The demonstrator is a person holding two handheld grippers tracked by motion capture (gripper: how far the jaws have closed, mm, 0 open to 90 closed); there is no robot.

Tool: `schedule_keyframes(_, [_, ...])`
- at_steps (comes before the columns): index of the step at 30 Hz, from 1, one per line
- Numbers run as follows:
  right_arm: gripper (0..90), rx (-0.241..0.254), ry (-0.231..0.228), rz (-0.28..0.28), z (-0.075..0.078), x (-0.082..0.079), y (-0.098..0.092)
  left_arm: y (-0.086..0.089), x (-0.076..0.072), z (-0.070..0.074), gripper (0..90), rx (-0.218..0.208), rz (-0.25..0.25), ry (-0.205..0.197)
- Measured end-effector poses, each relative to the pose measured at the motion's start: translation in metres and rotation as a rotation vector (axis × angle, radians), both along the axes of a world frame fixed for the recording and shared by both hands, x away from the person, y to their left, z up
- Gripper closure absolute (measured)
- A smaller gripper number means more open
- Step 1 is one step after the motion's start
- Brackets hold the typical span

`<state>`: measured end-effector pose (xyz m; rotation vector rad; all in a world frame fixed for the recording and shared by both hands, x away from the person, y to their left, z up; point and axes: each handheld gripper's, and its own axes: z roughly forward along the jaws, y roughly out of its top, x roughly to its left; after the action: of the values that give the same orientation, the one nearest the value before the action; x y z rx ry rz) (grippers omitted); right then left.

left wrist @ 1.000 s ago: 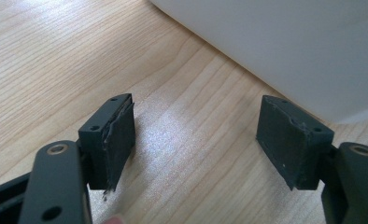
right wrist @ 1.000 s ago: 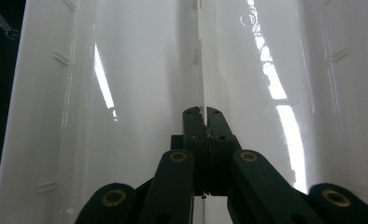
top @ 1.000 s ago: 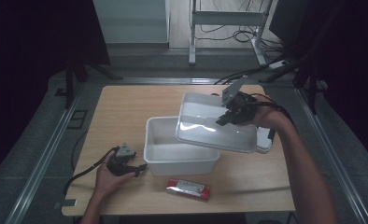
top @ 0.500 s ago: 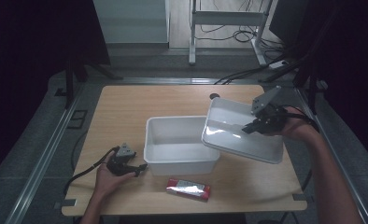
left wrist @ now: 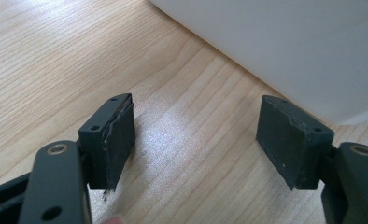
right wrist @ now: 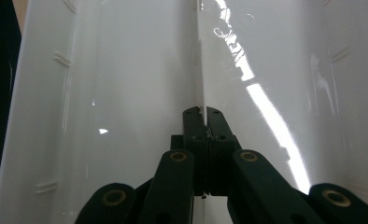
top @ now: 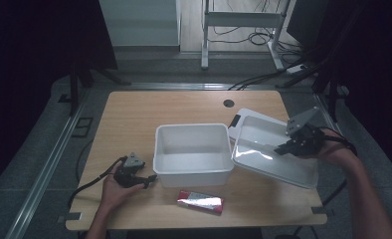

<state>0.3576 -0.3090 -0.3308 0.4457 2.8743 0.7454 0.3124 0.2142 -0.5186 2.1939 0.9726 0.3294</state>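
High view overhead, facing table (top: 134,114); gripper views close: left at tabletop, right against lid (right wrist: 102,93).

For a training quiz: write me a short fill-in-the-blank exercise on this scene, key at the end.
1. The right gripper is shut on the white ____.
2. The left gripper rests with its jaws ____.
3. The red packet lies on the table in front of the white ____.

Missing words: lid; open; bin.

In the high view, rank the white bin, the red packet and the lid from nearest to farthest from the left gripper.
From the left gripper:
1. white bin, just beside it, to its right.
2. red packet, farther right, at the table's near edge.
3. lid, far right, in the right gripper.
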Motion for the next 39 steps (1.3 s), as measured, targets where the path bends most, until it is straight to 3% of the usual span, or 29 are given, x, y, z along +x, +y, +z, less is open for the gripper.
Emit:
schedule_keyframes(12, [88.9,-0.012,0.046,-0.015,-0.038,-0.01,-0.013,0.0,0.0,0.0,28.2,0.0,0.001,-0.001])
schedule_keyframes(24, [88.8,-0.032,0.074,-0.005,-0.069,-0.012,-0.008,0.0,0.0,0.0,28.2,0.001,0.002,-0.004])
schedule_keyframes(28, [88.8,-0.032,0.097,0.006,-0.089,-0.01,-0.006,0.0,0.0,0.0,28.2,0.001,0.001,-0.003])
schedule_keyframes(39, [88.8,-0.047,0.133,0.026,-0.12,-0.012,0.001,0.0,0.0,0.0,28.2,0.0,0.002,-0.006])
